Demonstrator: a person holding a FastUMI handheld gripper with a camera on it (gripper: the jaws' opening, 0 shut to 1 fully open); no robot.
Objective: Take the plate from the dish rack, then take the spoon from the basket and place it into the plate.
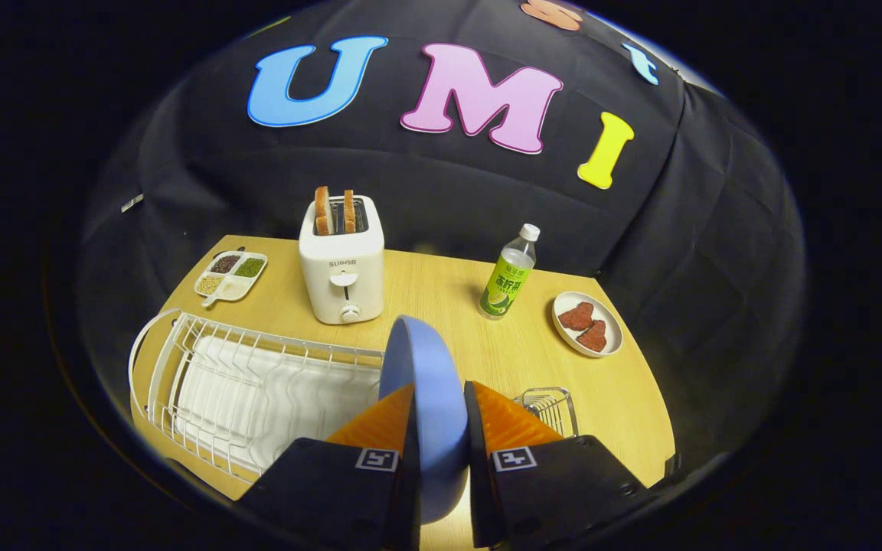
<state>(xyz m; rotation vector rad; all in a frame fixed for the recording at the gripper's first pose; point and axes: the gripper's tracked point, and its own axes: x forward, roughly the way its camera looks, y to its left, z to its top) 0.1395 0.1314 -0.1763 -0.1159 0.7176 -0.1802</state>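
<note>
Round blue plate (pixel 427 383) clamped edge-on by hand-held gripper (pixel 441 417).
Both orange fingers (pixel 380 421) press its faces; plate held above light wooden tabletop (pixel 441 291), beside white wire dish rack (pixel 249 383).

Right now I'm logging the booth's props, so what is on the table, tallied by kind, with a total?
Blue plate, clamped on edge in the hand-held gripper: 1
White dish rack: 1
Wire basket: 1
Toaster: 1
Toast slices in it: 2
Bottle: 1
Divided tray of grains: 1
Small plate with red pieces: 1
Total: 9
</note>
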